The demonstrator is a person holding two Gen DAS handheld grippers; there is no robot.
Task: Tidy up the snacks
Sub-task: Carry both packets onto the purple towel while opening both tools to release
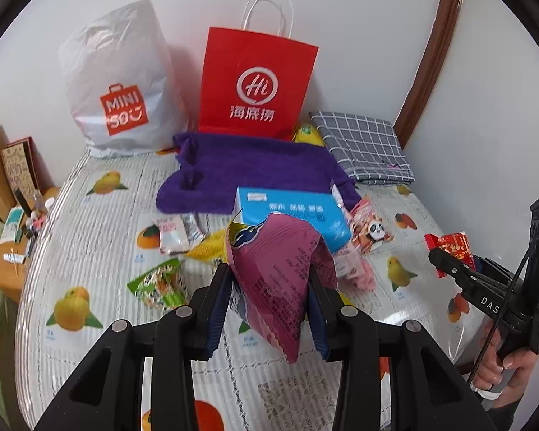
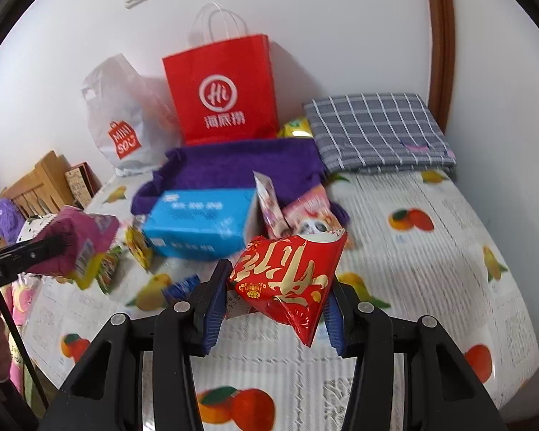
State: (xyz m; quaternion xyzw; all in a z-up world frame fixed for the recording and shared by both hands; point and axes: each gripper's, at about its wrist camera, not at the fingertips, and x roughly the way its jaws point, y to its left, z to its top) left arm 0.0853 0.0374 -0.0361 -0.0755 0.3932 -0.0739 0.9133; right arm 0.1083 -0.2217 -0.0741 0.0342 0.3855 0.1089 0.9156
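Grippers both loaded, held above the fruit-print bed cover point(image 1: 90, 237). Left gripper point(image 1: 269, 305) points toward the wall, jaws closed partway onto a pink snack bag point(image 1: 276, 269), which is pinched between the blue pads and stands up tilted, clear of the cover. Right gripper point(image 2: 273, 305) likewise clamped on a red snack packet point(image 2: 287, 276) with gold characters, lifted off the bed. In the left view the right tool sits at far right, with the bare hand point(image 1: 503, 370) wrapped round its grip, hand cut off by the frame edge.

Ahead: blue box point(image 1: 291, 215) lying on the cover, purple towel point(image 1: 248, 172) behind it, red paper bag point(image 1: 255, 82) and white Miniso bag point(image 1: 122, 82) upright against the wall, checked folded cloth point(image 1: 363, 147) at right.

Loose packets around the box partly hidden by the held bags; a yellow one behind the red bag barely shows. Print on the small wrappers too blurred to read.
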